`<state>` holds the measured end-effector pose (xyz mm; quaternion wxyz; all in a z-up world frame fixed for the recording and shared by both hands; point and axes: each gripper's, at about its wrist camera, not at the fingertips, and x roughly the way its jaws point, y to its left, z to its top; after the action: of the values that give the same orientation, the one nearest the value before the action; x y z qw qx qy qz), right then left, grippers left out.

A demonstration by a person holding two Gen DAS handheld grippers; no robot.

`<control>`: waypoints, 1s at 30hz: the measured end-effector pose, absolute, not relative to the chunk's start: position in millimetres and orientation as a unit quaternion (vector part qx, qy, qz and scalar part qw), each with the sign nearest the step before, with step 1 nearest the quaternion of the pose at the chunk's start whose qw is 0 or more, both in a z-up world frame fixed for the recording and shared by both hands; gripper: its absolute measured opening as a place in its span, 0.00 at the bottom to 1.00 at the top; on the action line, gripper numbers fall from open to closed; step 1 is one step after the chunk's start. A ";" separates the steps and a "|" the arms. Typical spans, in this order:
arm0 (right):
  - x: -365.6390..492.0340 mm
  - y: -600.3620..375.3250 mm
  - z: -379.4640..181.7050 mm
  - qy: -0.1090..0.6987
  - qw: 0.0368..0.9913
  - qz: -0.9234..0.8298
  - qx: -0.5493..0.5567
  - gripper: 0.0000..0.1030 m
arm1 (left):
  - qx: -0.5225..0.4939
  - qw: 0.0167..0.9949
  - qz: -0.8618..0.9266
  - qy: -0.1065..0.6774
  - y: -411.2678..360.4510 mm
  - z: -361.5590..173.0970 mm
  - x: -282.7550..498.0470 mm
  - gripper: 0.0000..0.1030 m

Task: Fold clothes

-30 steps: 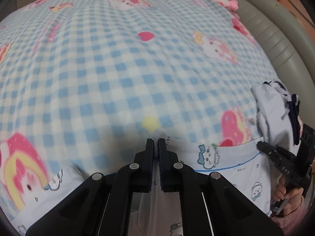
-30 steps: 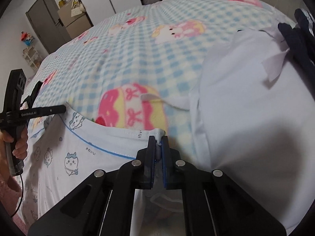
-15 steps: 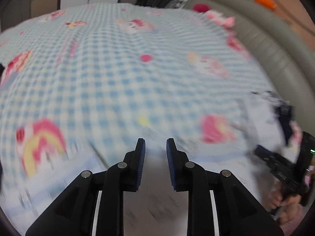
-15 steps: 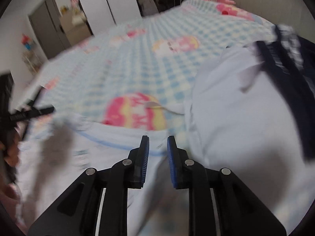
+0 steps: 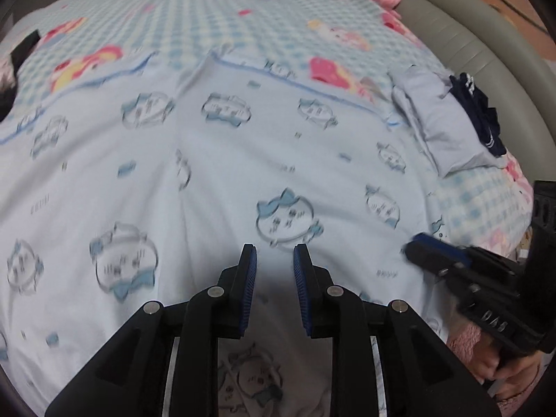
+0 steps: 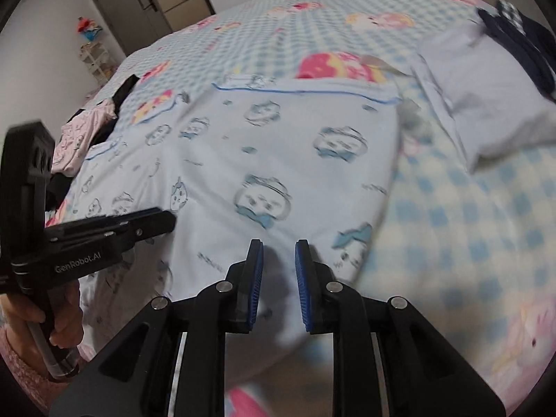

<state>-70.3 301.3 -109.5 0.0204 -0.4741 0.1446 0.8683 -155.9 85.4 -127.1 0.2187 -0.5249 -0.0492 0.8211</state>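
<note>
A pale blue garment with cartoon faces and a blue trim line (image 5: pixel 243 160) lies spread flat on the bed; it also fills the middle of the right wrist view (image 6: pixel 278 160). My left gripper (image 5: pixel 274 253) is open and empty above the garment's near part. My right gripper (image 6: pixel 278 246) is open and empty above the garment's near right edge. Each gripper shows in the other's view, the right one (image 5: pixel 434 250) at the right, the left one (image 6: pixel 139 222) at the left.
A blue checked blanket with pink cartoon prints (image 5: pixel 208 10) covers the bed. A folded pale garment with dark clothing on it (image 5: pixel 448 128) lies to the right (image 6: pixel 486 87). A pile of pink and black clothes (image 6: pixel 87 132) lies at the far left. A grey padded headboard (image 5: pixel 486 34) runs along the right.
Both grippers were shut on the garment's far edge; they have let it go, opened, and pulled back toward its near part. The garment now lies spread flat.
</note>
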 end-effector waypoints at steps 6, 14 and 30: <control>-56.3 306.2 -93.6 0.140 0.035 0.874 -0.464 0.20 | -0.496 0.259 0.826 -0.064 95.9 -107.3 -153.7 0.23; -97.4 298.9 -109.4 0.127 0.027 0.864 -0.487 0.22 | -0.570 0.227 0.789 -0.031 128.1 -134.9 -185.7 0.25; -59.9 261.7 -113.9 0.082 0.025 0.874 -0.479 0.25 | -0.557 0.210 0.803 -0.038 87.6 -131.9 -110.3 0.35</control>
<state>-59.9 261.7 -113.9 0.0247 -0.4791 0.0821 0.8736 -110.3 87.6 -131.9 0.2102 -0.5569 -0.0376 0.8026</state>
